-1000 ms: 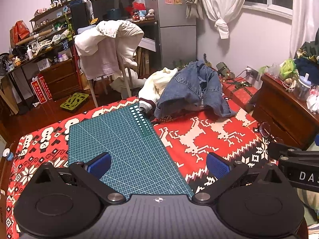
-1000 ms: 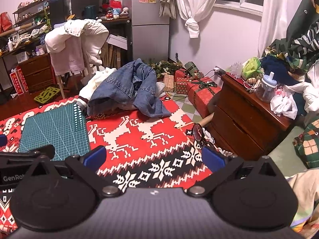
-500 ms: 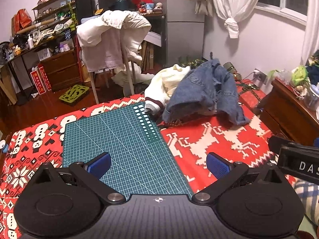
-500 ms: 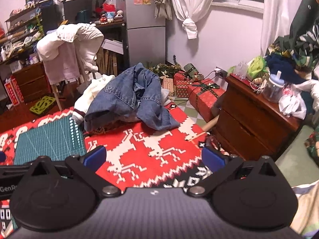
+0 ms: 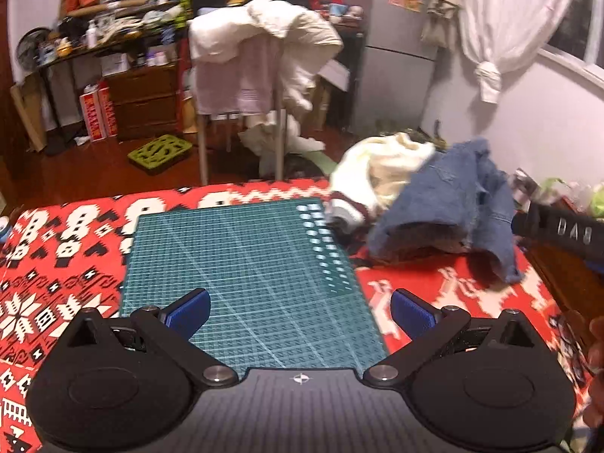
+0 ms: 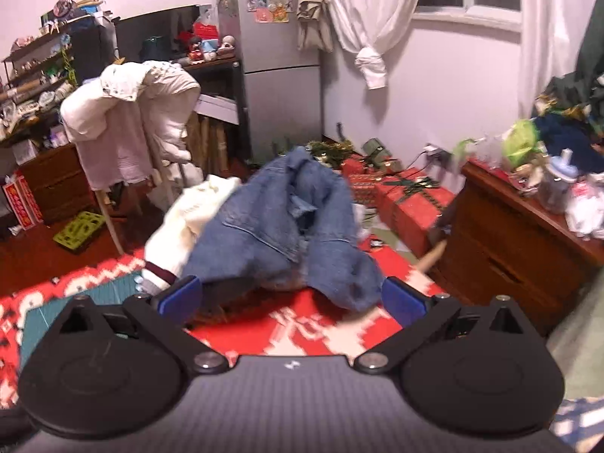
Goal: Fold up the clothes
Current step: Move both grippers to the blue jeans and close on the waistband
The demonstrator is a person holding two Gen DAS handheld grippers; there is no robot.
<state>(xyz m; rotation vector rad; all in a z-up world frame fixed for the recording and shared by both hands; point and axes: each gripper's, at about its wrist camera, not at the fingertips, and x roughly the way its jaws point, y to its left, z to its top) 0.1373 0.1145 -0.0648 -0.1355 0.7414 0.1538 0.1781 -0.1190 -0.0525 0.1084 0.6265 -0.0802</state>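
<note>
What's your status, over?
Left gripper open, empty, over green cutting mat. Right gripper open, empty, facing denim jacket. Jacket heaped on cream sweater, unfolded. Nothing in the way.

Left wrist cam rides low over the green cutting mat (image 5: 241, 264) on the red patterned blanket (image 5: 56, 264), looking fwd between its open tongs (image 5: 300, 313) toward the chair (image 5: 260, 68); the denim garment (image 5: 449, 204) sits off to its right; right wrist cam faces the same way, much nearer that denim garment (image 6: 279, 226), framed between its own spread tongs (image 6: 288, 298); both views share the white sweater (image 6: 192, 219), chair, fridge (image 6: 279, 56), knotted curtain (image 6: 362, 19).
</note>
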